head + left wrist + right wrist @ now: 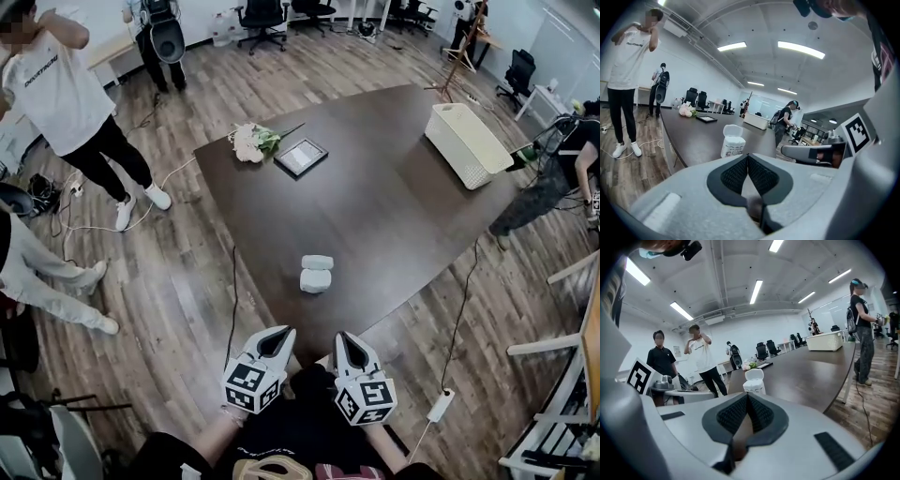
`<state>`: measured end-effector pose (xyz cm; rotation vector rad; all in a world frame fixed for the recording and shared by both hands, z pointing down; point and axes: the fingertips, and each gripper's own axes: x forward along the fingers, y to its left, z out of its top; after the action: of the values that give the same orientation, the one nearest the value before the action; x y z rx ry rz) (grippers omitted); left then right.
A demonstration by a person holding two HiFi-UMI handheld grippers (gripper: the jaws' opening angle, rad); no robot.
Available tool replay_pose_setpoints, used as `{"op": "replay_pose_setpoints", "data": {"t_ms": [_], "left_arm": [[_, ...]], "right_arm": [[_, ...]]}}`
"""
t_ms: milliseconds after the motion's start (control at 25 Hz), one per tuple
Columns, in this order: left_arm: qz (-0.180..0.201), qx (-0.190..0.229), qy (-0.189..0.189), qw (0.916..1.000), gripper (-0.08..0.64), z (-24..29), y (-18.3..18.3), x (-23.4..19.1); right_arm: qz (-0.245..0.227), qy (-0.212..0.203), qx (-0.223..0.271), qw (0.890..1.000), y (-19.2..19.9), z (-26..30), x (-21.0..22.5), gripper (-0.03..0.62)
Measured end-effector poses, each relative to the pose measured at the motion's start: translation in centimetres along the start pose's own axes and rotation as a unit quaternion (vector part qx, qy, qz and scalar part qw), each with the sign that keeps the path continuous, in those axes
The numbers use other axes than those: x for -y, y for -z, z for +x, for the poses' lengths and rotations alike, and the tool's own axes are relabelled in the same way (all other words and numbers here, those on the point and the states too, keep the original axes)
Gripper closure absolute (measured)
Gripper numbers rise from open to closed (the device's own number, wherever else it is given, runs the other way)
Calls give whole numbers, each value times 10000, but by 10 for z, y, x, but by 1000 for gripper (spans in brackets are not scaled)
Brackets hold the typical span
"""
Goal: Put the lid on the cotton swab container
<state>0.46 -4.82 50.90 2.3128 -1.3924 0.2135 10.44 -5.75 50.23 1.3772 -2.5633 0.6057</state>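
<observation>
Head view: white plastic cotton swab container [315, 279], lid [318, 262] hinged open, near edge of dark brown worktop [394, 206]; left gripper [280, 335] and right gripper [344, 338] nearer, apart from it.
Left gripper view: fingers [736, 176] together, empty.
Right gripper view: likewise closed, empty.

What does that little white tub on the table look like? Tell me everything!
The cotton swab container is a small white tub, plastic by its look, standing upright on the dark table near the person's edge. Its lid is flipped up on the far side, so it is open. Only the table touches it.
</observation>
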Motion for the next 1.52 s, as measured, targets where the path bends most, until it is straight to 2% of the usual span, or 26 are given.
{"op": "replay_pose_setpoints", "data": {"t_ms": [280,440,600,800,920,1040,1280,1520], "left_arm": [[-129,0,-568,9983,552,37,-11,-7],[-212,-68,-691,9974,549,45,-11,-15],[-370,-293,-590,9971,424,51,-4,-22],[-199,-503,-522,9972,327,61,-7,-44],[-67,-732,-317,9968,303,73,-6,-52],[297,-1039,-25,9941,290,86,-4,-59],[939,-1733,612,9785,268,106,9,-61],[1076,-1971,1101,9682,264,118,12,-64]], "right_arm": [[-79,-348,-133,9993,-17,18,41,586],[-100,-440,-137,9989,-26,27,57,586],[-67,-500,-168,9986,-28,28,60,586],[-53,-535,-235,9983,-27,32,56,586],[-28,-481,-227,9986,-29,34,57,586],[0,-422,-148,9990,-39,42,57,586],[62,-194,-68,9998,-48,54,61,586],[54,241,-188,9995,-47,65,63,586]]}}
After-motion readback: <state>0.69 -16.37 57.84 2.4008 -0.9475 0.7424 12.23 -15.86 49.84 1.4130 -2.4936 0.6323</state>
